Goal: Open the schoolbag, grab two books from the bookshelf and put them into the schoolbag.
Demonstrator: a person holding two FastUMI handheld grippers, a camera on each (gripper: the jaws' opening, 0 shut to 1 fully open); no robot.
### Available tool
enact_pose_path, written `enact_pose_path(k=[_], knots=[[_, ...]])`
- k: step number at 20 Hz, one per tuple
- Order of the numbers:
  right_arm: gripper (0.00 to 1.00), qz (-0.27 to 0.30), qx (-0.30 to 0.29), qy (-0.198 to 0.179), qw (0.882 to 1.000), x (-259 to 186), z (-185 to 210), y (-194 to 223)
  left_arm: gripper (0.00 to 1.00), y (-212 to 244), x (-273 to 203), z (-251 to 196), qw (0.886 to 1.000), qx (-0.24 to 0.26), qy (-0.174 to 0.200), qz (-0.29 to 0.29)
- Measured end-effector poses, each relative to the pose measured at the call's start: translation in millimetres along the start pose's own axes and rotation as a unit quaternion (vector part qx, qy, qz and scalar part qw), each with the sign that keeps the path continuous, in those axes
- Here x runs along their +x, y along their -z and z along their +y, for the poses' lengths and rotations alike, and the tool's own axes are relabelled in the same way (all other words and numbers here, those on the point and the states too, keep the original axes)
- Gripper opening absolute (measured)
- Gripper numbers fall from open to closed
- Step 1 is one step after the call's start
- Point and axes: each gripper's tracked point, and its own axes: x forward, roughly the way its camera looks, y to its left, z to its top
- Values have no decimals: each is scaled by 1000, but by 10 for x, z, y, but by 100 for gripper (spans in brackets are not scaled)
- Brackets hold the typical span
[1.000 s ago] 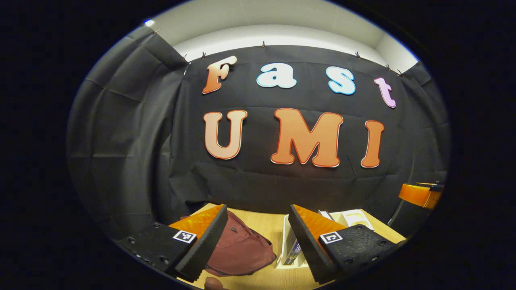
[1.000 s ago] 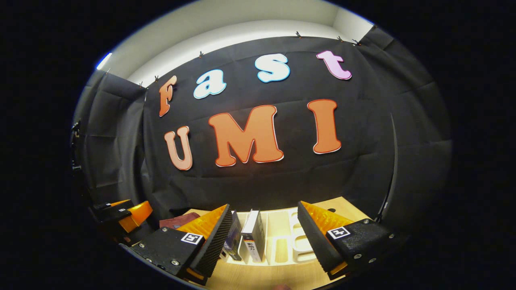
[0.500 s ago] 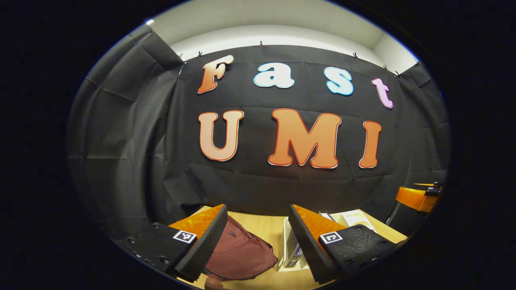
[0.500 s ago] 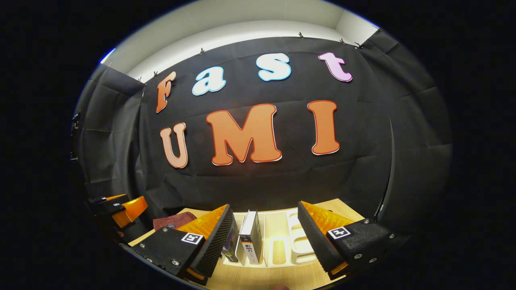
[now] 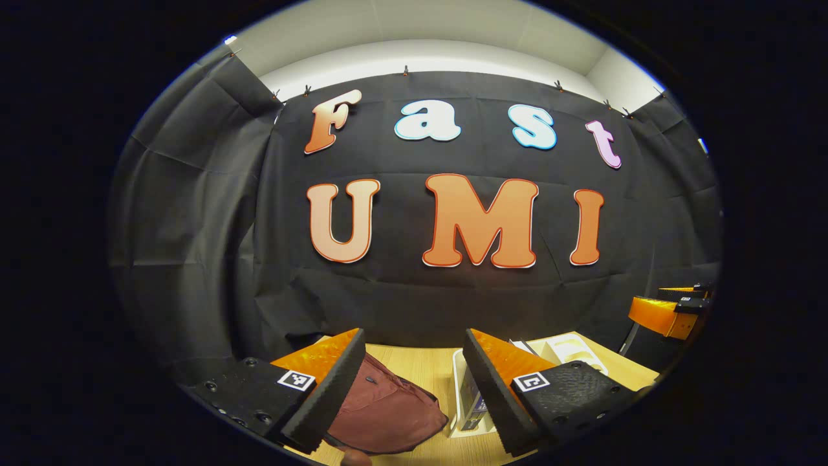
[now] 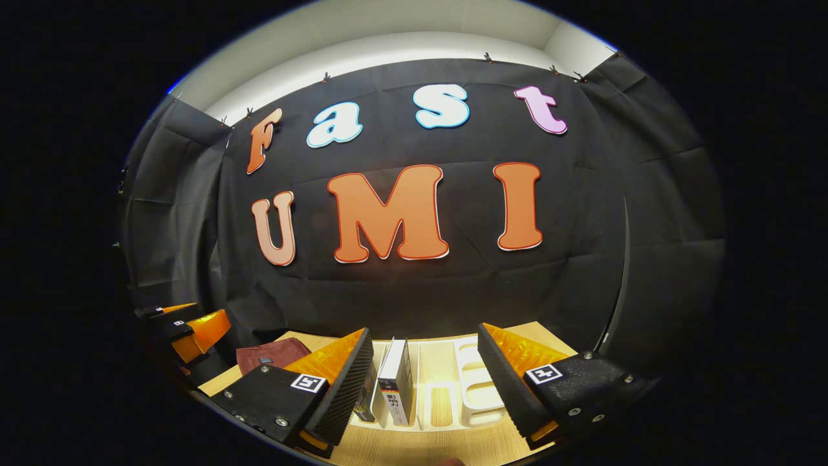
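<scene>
Maroon fabric is the thing to watch: the schoolbag (image 5: 381, 408) lies slumped on the wooden table (image 5: 427, 369), low in the left gripper view, just left of centre, partly hidden behind one finger of the left gripper (image 5: 414, 388). That gripper's jaws stand wide apart with nothing between them, held above the table and not touching the bag. In the right gripper view the bag (image 6: 268, 356) appears small at the lower left, flap side up, and whether its opening is fastened I cannot tell from here.

Just right of the bag sits the white bookshelf (image 6: 479, 382), a slotted rack at bottom centre of the right gripper view. One book (image 6: 396, 382) stands upright in it, spine toward the camera, with a darker second book (image 6: 367, 396) just beside it, mostly behind a finger. The right gripper (image 6: 424, 382) hangs in front of the rack, jaws open and empty, the upright book lined up roughly between its fingers.

To my eye nothing has been started, so opening the bag comes first. Doing that well would mean lowering the left gripper onto a flap edge or zip pull rather than pinching loose cloth, which would only bunch up. The soft bag will likely slide or collapse, so steadying it with the other gripper seems wise. For the books, closing squarely across the covers should keep them from twisting.
</scene>
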Motion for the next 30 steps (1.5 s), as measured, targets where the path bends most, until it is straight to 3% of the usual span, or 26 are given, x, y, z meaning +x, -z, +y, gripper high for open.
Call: enact_pose_path(k=[13, 18, 22, 24, 26, 28, 30], knots=[[96, 24, -7, 15, 1000, 5, -93, 115, 95, 164, 39, 127, 1000, 0, -12, 16], [96, 47, -3, 18, 999, -1, -193, 240, 95, 666, 89, 242, 996, 69, -12, 56], [96, 66, -8, 37, 997, -74, -392, 361, 95, 1363, 111, 252, 983, 132, 15, 124], [96, 75, -15, 52, 996, -109, -540, 402, 96, 1684, 109, 267, 971, 178, 17, 160], [96, 83, -18, 67, 994, -152, -694, 435, 96, 2035, 161, 111, 955, 222, 44, 189], [96, 90, -17, 79, 993, -189, -818, 441, 96, 2437, 164, -53, 944, 237, 72, 218], [96, 95, -14, 94, 991, -230, -956, 439, 96, 2819, 172, -79, 926, 266, 83, 257]])
